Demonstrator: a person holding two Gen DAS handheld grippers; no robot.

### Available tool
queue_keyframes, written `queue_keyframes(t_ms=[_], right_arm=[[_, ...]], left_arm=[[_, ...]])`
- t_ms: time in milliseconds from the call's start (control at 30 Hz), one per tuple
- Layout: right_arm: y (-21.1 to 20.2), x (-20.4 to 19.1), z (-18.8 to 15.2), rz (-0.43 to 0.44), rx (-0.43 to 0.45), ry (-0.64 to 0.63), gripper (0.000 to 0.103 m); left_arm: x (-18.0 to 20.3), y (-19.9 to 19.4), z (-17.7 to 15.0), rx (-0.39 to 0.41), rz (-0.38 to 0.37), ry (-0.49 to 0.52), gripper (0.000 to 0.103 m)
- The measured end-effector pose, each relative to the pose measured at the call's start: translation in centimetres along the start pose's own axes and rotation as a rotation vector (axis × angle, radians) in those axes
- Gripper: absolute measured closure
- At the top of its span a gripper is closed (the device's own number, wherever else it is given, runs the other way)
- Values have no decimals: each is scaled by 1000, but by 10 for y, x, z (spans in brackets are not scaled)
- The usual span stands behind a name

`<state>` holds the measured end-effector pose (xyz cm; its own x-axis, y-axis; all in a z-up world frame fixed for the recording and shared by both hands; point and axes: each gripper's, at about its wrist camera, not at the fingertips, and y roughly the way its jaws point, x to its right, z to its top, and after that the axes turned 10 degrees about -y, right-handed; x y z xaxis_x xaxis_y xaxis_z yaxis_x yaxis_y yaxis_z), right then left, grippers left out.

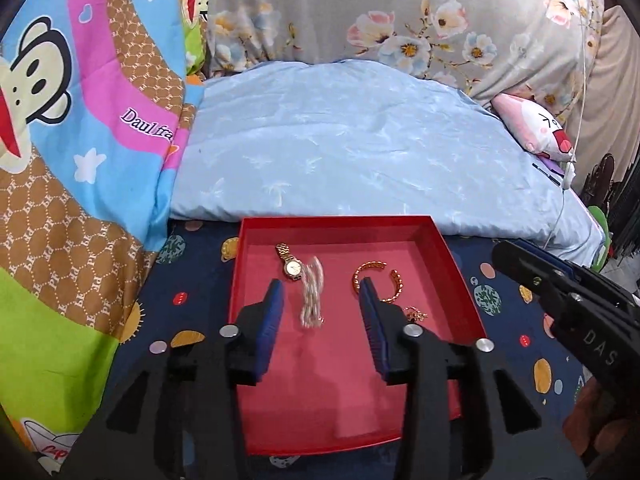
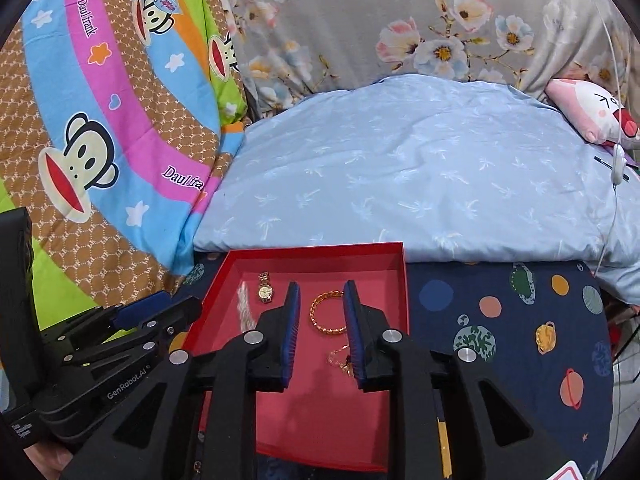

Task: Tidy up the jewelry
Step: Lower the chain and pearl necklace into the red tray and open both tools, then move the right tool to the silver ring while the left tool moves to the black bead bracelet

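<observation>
Honestly, both grippers, left gripper [image 1: 322, 312] and right gripper [image 2: 319, 330], hover with jaws open and empty over the red tray [image 1: 460, 280], so the silver chain [image 1: 312, 298] beside the gold watch [image 1: 291, 266] could snag it.

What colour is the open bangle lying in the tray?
Gold. The bangle shows best in the right wrist view, framed between the right gripper's fingers.

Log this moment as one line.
left gripper: open over silver chain | right gripper: open over gold bangle | watch in red tray
</observation>
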<state>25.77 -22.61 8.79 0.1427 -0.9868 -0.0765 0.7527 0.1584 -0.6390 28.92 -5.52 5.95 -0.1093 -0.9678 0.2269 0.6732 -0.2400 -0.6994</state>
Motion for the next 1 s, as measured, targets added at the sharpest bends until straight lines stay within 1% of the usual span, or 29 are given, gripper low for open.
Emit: queue_keyframes(t_ms=[33,100,133,233,367,500,667,800,933,1000], right_arm=[[-4,0,-1,-5,5,0,77],[-19,-1,-8,-18,22,0,74],[-26,-2,-11,-16,32,1,71],[-51,-7,-30,-15,57,1,67],[-81,-19,-69,-45,61,-18,66],[-101,-34,-110,-69,32,-38,66],[-114,-50,-152,-46,-21,-24,66],[-119,-59,-178,-22,-58,-3,66],[-119,-64,-198,-5,-95,10,66],[-118,-68,-206,-17,-108,0,66]], left_arm=[[-1,-2,-2,4,4,2,64],[-5,-11,-8,12,5,-3,53],[-8,-18,-13,19,2,-9,52],[-18,-37,-32,31,3,-12,51],[-30,-63,-69,36,41,-5,51],[-38,-84,-105,26,62,-11,51],[-49,-104,-147,-10,73,-38,51],[-58,-115,-171,-38,75,-70,51],[-65,-123,-187,-52,89,-94,51],[-70,-128,-195,-59,94,-116,51]])
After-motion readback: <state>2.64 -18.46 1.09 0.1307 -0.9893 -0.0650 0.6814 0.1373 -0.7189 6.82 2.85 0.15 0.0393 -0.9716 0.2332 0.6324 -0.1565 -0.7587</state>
